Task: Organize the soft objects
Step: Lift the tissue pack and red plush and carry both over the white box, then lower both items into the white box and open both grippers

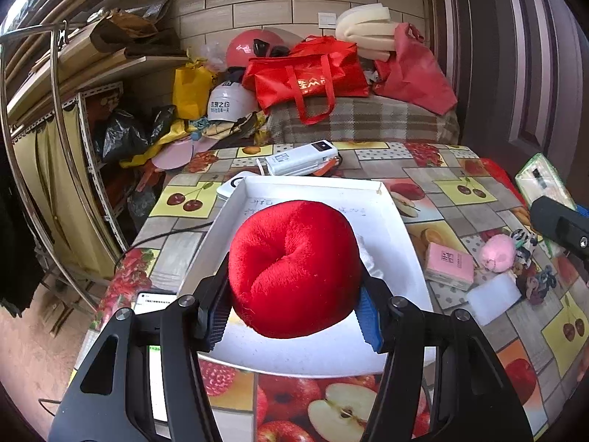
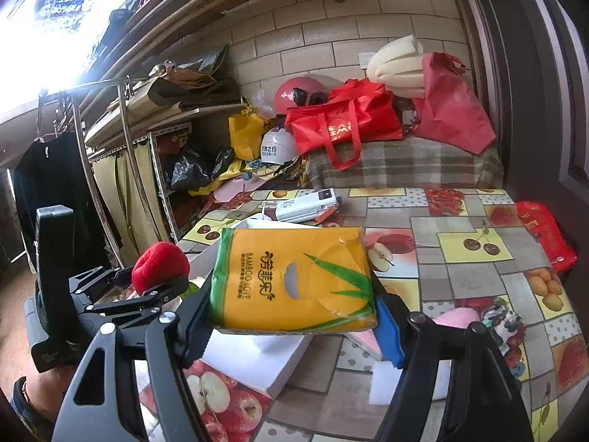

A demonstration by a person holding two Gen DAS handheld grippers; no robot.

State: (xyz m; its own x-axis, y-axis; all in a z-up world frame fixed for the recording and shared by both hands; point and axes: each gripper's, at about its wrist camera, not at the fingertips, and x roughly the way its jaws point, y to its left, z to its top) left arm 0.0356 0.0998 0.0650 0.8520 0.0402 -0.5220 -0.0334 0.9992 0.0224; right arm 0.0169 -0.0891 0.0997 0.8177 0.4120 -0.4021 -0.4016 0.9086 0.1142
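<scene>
My left gripper (image 1: pixel 294 313) is clamped on the red plush toy (image 1: pixel 294 269), holding it above the white tray (image 1: pixel 397 258). My right gripper (image 2: pixel 294 316) grips the yellow tissue pack (image 2: pixel 294 280) between its pads, above the table (image 2: pixel 460 250).

The left gripper (image 1: pixel 294 309) is clamped on a red plush toy (image 1: pixel 294 269); the right gripper (image 2: pixel 294 316) is clamped on a tissue pack (image 2: pixel 294 280).

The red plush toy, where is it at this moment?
In the left wrist view the red plush toy sits centre frame, gripped between the left tongs above the white tray, left of the pink box.
</scene>
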